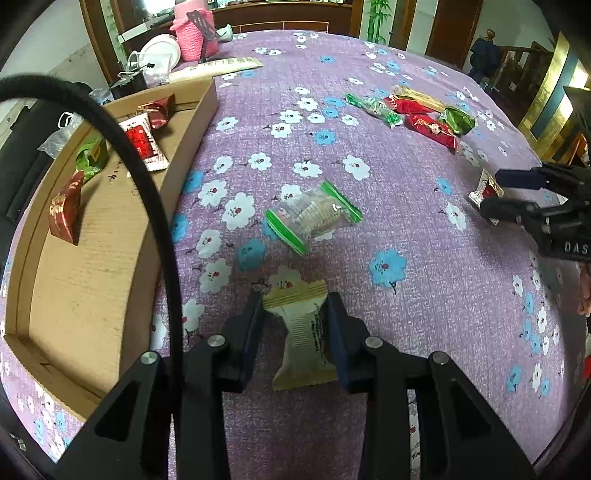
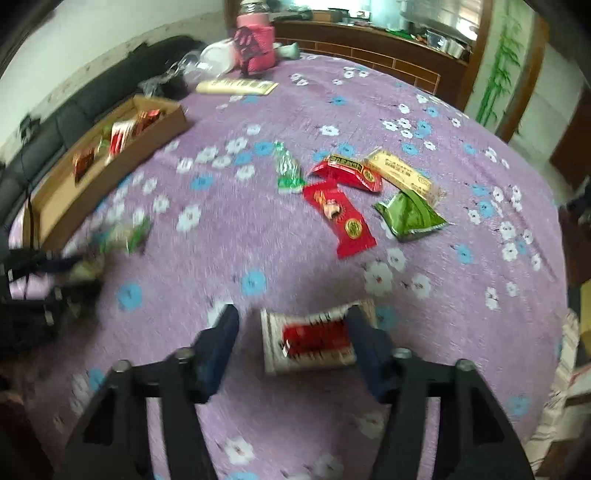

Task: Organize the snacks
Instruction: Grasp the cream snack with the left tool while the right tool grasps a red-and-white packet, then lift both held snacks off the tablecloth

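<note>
Five snacks [image 2: 347, 221] loose; four in box [image 1: 92, 288].

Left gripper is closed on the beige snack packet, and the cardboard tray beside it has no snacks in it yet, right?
Not quite. The left gripper does pinch the beige snack packet, but the cardboard tray already holds several snacks, as the left wrist view shows.

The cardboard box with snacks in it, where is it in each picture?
Left wrist view: the cardboard box fills the left side, beside the left claw.
Right wrist view: it lies at the upper left, far beyond the right claw.
Shared landmark: the pink knitted holder at the far edge of the flowered purple cloth.
</note>
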